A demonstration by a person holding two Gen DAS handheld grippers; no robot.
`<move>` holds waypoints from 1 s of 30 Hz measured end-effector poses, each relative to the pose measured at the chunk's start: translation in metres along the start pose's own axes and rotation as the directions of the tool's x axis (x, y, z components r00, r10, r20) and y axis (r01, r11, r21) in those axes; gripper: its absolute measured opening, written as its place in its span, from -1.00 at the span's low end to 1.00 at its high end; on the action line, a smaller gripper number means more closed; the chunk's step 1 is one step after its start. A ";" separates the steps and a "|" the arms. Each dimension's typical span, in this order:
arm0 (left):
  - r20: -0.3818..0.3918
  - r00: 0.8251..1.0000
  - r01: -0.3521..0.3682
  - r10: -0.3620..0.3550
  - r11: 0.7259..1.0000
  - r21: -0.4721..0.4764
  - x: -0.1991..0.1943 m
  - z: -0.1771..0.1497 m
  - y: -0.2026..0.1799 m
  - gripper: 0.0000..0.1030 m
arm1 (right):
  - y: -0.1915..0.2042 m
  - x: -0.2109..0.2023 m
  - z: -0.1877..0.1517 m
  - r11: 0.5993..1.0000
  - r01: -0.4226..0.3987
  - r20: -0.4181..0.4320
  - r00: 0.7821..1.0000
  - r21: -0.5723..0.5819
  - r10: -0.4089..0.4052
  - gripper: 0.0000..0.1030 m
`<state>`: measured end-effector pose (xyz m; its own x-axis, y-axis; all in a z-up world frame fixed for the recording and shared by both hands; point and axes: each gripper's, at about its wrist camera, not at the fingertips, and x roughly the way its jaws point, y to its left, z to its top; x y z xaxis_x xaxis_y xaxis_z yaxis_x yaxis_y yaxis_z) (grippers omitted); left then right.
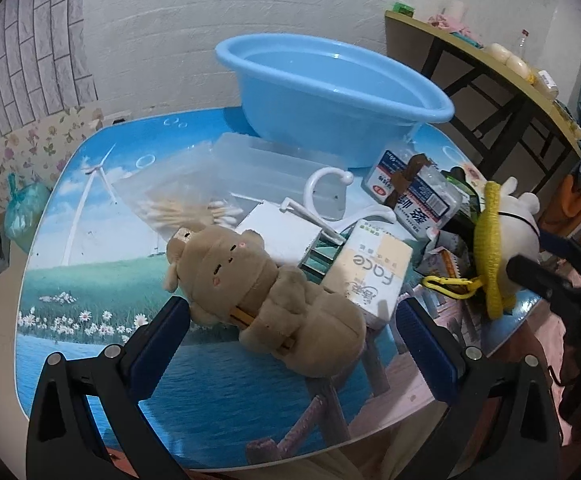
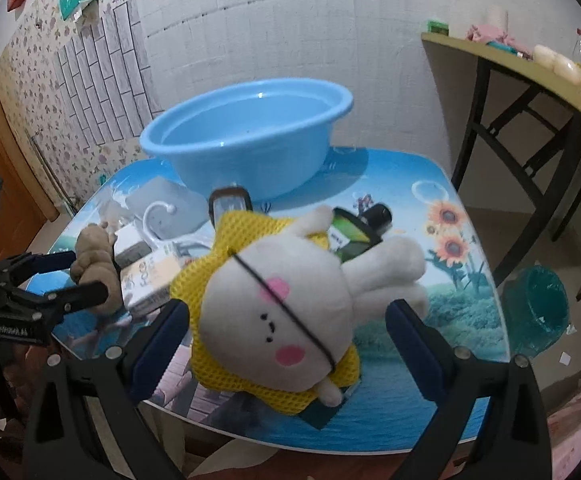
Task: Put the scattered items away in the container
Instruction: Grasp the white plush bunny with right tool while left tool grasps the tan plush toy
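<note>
Straddling brown plush [image 1: 266, 296] left gripper [image 1: 292, 312] wide | right gripper [image 2: 286, 320] wide around white plush [image 2: 278, 304]

I see the blue basin [image 1: 330, 92] upright and empty at the top centre of both frames. Below it lie a bag of swabs [image 1: 182, 208], a Face box [image 1: 370, 276] and a tan bear [image 1: 266, 296] on its side. The white bunny [image 2: 290, 308] in yellow mesh fills the right view's centre.
</note>
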<state>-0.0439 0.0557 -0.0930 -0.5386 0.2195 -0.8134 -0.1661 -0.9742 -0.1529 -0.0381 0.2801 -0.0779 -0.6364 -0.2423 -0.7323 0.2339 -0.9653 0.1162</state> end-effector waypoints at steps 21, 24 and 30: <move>-0.005 0.999 0.043 -0.044 0.999 -0.017 -0.007 -0.010 0.010 0.12 | 0.005 0.004 -0.010 0.998 -0.059 -0.039 0.997 0.012 0.060 0.43; 0.008 0.999 0.043 -0.043 0.999 -0.023 -0.013 -0.012 0.015 0.11 | 0.005 -0.005 -0.009 0.998 -0.056 -0.013 0.998 0.013 0.057 0.41; 0.017 0.999 0.029 -0.028 0.999 -0.038 -0.022 -0.018 0.026 0.10 | 0.003 -0.013 -0.008 0.999 -0.041 0.012 0.999 0.028 0.041 0.41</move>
<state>-0.0212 0.0246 -0.0890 -0.5479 0.2475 -0.7991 -0.1503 -0.9688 -0.1971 -0.0234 0.2816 -0.0729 -0.6347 -0.2830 -0.7191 0.2392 -0.9568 0.1654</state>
